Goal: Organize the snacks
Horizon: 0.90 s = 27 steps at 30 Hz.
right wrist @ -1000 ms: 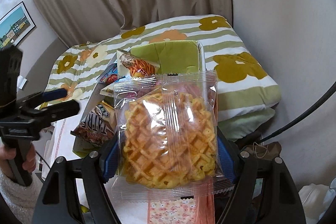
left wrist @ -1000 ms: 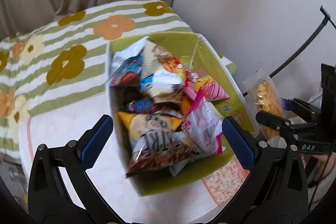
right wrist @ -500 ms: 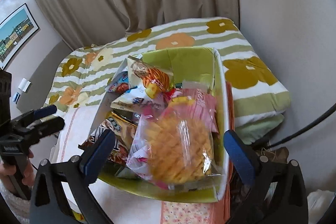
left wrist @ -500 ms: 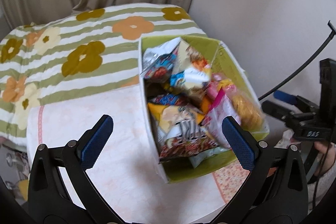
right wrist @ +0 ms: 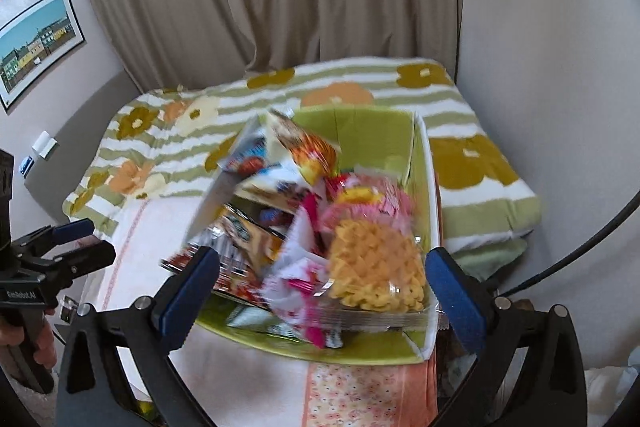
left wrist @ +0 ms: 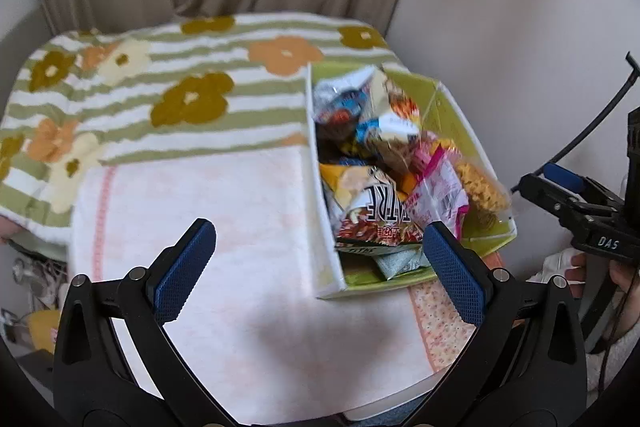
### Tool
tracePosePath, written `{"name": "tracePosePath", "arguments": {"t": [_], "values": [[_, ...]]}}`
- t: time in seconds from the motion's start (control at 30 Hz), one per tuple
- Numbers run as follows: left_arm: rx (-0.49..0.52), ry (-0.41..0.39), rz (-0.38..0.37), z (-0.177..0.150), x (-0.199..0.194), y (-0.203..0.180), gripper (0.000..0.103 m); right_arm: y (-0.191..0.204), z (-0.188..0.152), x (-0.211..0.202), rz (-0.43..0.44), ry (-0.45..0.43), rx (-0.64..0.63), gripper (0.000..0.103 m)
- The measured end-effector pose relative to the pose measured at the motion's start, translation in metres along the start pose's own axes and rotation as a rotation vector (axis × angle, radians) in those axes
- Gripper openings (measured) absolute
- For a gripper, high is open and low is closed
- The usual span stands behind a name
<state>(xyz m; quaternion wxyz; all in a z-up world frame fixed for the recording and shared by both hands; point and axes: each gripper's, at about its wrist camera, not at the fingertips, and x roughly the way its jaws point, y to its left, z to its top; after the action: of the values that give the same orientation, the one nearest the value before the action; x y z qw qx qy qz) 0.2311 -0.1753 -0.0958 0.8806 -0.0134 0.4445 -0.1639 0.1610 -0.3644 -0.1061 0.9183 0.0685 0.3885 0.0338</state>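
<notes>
You're holding both tongs – right tongs (right wrist: 322,285), left tongs (left wrist: 320,271) – wide open, gripping nothing. Waffle pack (right wrist: 376,275) sitting in green box (right wrist: 424,163), leaning on near wall – overfilled, risking spillover.

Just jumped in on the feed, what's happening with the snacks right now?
A person with two handheld grippers is packing snacks into a green box on the table. The waffle packet lies in the box at its near right corner, on the other packets. The right gripper is open above it and grips nothing. The left gripper is open and empty over the tablecloth.
</notes>
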Motion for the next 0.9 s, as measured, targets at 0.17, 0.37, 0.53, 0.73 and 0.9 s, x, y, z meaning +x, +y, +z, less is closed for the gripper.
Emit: {"name": "tracePosePath", "arguments": {"t": [0.17,0.37,0.53,0.73,0.9], "values": [[-0.030,-0.111,0.012,-0.008,-0.066,0.013,0.103,0.039,-0.001,-0.055,-0.026,-0.103,-0.011,0.102],[-0.013,-0.271,0.136,-0.041,-0.152,0.022,0.103,0.097,-0.021,-0.115,-0.077,-0.216,-0.058,0.102],[-0.004,-0.362,0.199,-0.076,-0.196,0.029,0.103,0.130,-0.047,-0.151,-0.136,-0.299,-0.074,0.102],[-0.003,-0.421,0.199,-0.107,-0.229,0.039,0.103,0.151,-0.079,-0.169,-0.167,-0.339,-0.074,0.102],[0.008,-0.439,0.192,-0.119,-0.240,0.041,0.103,0.160,-0.088,-0.176,-0.184,-0.355,-0.066,0.102]]}}
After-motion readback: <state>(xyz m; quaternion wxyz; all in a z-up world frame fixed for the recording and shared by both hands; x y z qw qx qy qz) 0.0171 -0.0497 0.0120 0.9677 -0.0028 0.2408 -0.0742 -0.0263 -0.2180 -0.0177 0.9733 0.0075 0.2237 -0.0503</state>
